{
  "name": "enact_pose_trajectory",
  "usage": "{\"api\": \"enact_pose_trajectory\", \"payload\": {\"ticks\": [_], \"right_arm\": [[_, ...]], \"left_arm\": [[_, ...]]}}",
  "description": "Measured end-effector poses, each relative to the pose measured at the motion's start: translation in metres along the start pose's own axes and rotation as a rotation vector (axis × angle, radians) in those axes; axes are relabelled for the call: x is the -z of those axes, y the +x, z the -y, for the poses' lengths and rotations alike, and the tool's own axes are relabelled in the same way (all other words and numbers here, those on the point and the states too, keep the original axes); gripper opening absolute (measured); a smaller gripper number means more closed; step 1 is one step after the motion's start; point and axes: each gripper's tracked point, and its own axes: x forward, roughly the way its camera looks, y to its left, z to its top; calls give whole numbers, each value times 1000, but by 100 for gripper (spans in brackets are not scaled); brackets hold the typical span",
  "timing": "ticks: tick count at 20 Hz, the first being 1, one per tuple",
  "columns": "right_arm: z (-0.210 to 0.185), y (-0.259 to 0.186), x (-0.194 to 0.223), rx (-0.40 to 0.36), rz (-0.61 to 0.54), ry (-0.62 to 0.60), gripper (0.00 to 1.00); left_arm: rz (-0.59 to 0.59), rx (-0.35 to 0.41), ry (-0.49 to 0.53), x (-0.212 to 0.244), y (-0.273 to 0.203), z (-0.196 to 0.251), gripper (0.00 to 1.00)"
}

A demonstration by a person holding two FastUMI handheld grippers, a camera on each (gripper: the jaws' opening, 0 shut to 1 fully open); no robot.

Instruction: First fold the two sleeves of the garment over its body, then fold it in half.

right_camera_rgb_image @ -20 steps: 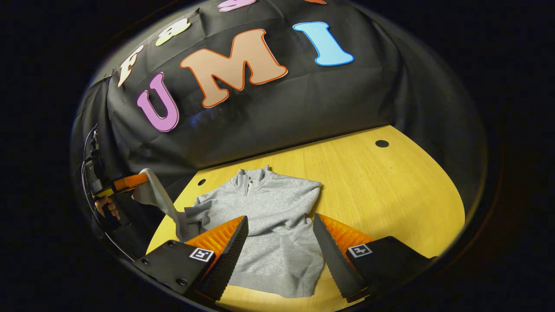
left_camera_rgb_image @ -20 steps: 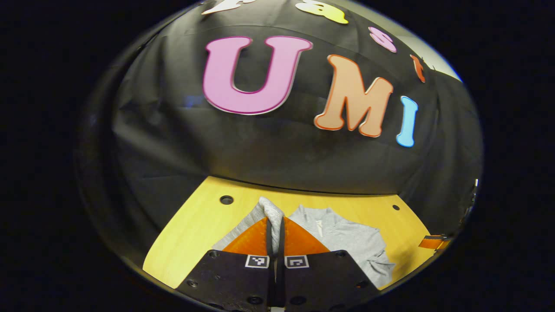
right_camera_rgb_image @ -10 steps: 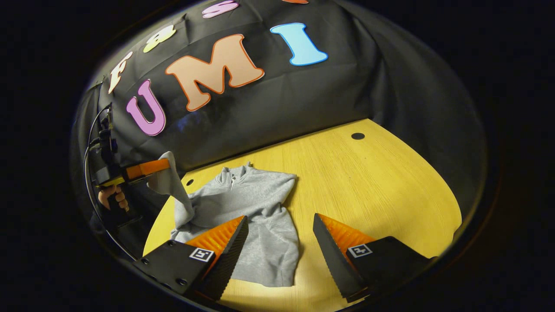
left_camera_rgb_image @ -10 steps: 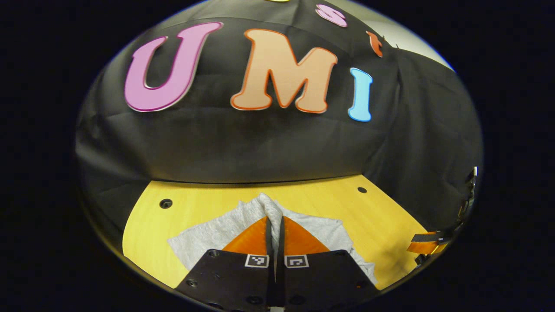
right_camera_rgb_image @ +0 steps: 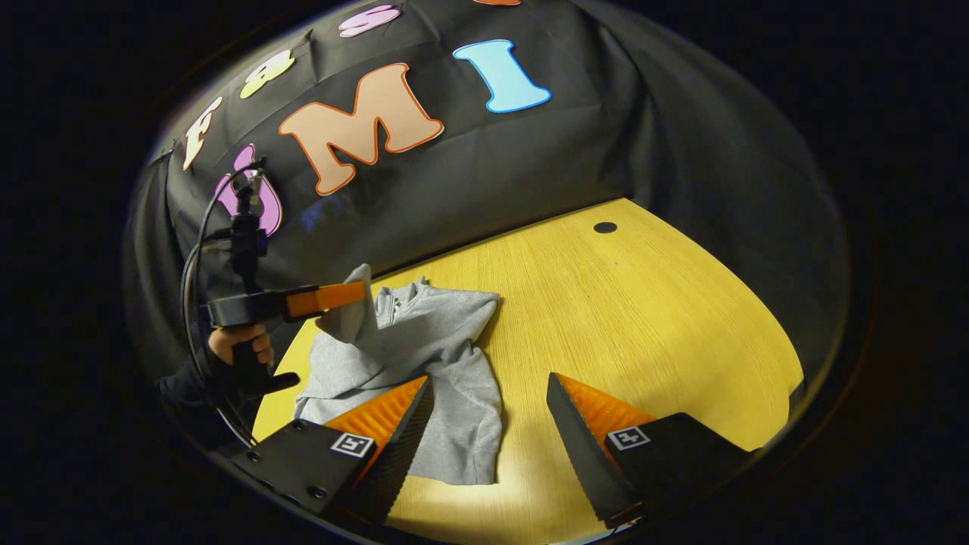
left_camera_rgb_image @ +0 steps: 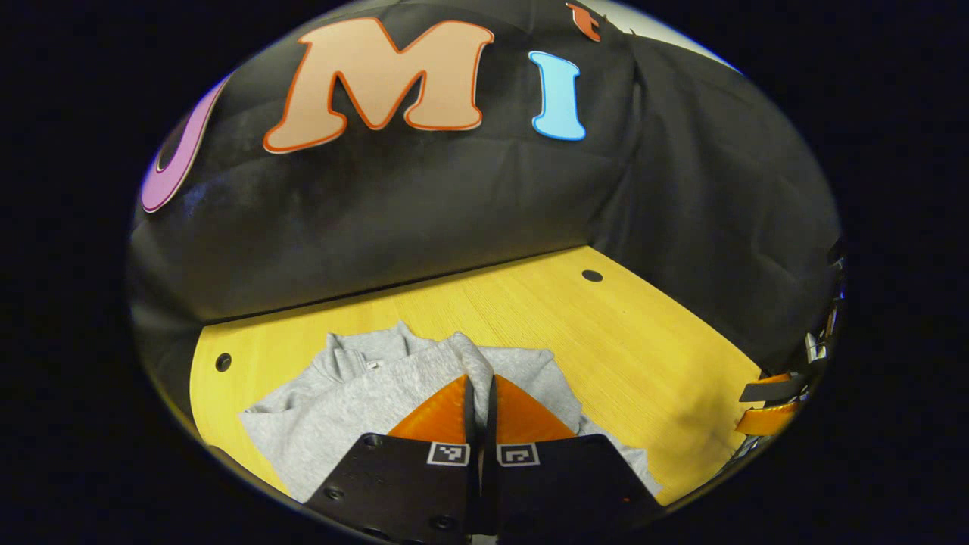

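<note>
Sleeve (right_camera_rgb_image: 350, 316) carried inward; table (right_camera_rgb_image: 643, 318) right open.

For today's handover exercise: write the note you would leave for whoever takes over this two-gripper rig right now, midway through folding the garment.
Left gripper: shut on the sleeve, holding it lifted above the grey garment on the yellow table.
Right gripper: open, holding nothing, hovering by the garment's lower hem.
Done: the other sleeve appears already folded across the body.
Left: lay the held sleeve over the body, release it, then fold the garment in half.
</note>
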Motion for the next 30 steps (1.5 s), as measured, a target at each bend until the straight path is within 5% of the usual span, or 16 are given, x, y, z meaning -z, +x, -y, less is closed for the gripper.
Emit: {"api": "enact_pose_trajectory", "payload": {"ticks": [5, 7, 9, 12, 19, 20, 21, 25, 30], "right_arm": [[3, 2, 10, 0, -27, 10, 90], [1, 3, 12, -8, -32, 4, 96], [-5, 6, 13, -23, -38, -5, 91], [-13, 13, 16, -47, -44, -26, 96], [-36, 37, 34, -84, -82, -89, 91], [-38, 41, 38, -83, -86, -104, 96], [-39, 43, 39, -82, -88, -119, 90], [-42, 52, 50, -66, -104, -176, 96], [-46, 54, 74, -59, -121, -282, 90]], "left_arm": [[-49, -29, 19, 32, 37, 10, 0], [-52, -25, 7, 36, 43, 12, 5], [-15, 9, -33, 30, 37, 19, 20], [80, 13, -63, 13, 20, 12, 98], [150, -163, -120, 33, -56, -66, 96], [155, -190, -125, 40, -69, -78, 96], [157, -220, -126, 46, -79, -90, 96], [136, -289, -153, 80, -129, -125, 96], [59, -362, -200, 145, -188, -146, 96]]}}
